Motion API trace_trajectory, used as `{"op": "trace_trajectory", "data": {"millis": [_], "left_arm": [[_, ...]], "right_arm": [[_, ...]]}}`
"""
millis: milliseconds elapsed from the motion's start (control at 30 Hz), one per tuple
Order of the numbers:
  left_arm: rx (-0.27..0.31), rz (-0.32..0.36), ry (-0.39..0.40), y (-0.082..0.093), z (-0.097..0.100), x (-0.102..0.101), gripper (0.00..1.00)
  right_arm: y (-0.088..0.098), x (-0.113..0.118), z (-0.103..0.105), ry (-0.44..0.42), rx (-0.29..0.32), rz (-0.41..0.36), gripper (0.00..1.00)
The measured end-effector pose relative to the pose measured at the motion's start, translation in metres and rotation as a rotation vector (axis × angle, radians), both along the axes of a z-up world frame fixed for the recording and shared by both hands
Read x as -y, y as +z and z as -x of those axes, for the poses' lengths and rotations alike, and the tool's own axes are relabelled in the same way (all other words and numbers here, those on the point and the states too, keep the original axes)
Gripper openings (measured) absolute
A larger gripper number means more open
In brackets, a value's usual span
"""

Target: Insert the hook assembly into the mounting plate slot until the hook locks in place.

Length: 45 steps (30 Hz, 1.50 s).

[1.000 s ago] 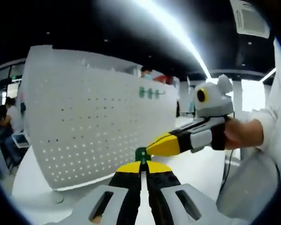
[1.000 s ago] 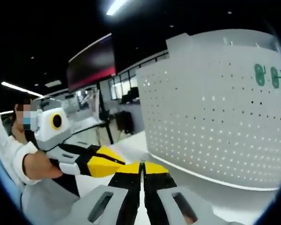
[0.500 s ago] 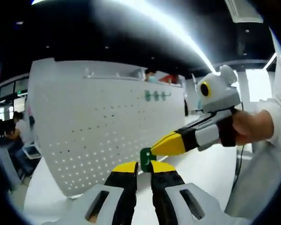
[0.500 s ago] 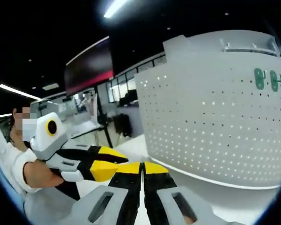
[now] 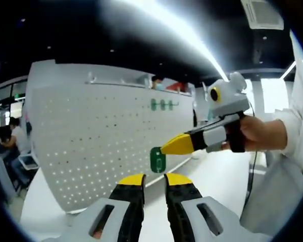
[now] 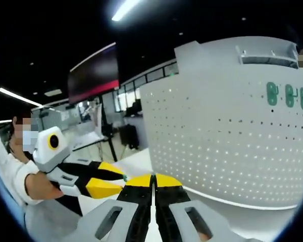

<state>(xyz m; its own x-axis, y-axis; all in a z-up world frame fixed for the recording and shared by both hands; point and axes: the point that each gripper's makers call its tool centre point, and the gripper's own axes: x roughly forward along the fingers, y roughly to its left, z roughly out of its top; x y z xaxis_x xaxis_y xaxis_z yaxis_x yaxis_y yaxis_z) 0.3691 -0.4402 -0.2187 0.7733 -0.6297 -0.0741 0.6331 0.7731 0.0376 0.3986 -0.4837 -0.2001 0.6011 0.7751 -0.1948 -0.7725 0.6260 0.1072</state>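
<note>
Right gripper (image 6: 152, 177) with jaws together, left gripper (image 6: 113, 182) just to its left, white pegboard (image 6: 217, 141) standing on the desk (image 6: 242, 222), three green hooks (image 6: 288, 94) upper right

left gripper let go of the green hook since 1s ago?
Yes. The left gripper has opened and the green hook now hangs from the right gripper, lifted clear in front of the pegboard.

Green hook assembly (image 5: 157, 159): small flat tab, upright, pinched at tip of right gripper (image 5: 164, 149), in air before pegboard. White perforated mounting plate (image 5: 106, 136): upright; three green hooks (image 6: 288, 95) hung near top.
</note>
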Motion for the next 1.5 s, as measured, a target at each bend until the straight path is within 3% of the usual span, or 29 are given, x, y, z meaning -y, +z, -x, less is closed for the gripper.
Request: {"op": "trace_trajectory", "data": {"millis": [300,433,533,1000,1367,1500], "left_arm": [[-0.019,0.019,0.0,-0.001,-0.004,-0.006,0.14],[-0.026,0.037,-0.048,0.003,-0.002,-0.003,0.11],[-0.017,0.0,-0.081,0.003,0.0,0.0,0.11],[-0.009,0.0,-0.322,0.015,0.018,0.007,0.1],[-0.03,-0.005,-0.507,0.008,0.041,0.021,0.06],[-0.034,-0.004,-0.53,0.006,0.044,0.021,0.05]], "right_arm": [[0.006,0.004,0.009,0.057,0.023,0.011,0.0],[0.005,0.003,0.015,0.1,0.026,0.025,0.0],[0.006,0.001,0.019,0.125,0.028,0.03,0.0],[0.0,-0.014,0.052,0.317,0.041,0.092,0.0],[-0.009,-0.023,0.077,0.47,0.055,0.145,0.0],[-0.01,-0.024,0.082,0.507,0.054,0.153,0.0]]}}
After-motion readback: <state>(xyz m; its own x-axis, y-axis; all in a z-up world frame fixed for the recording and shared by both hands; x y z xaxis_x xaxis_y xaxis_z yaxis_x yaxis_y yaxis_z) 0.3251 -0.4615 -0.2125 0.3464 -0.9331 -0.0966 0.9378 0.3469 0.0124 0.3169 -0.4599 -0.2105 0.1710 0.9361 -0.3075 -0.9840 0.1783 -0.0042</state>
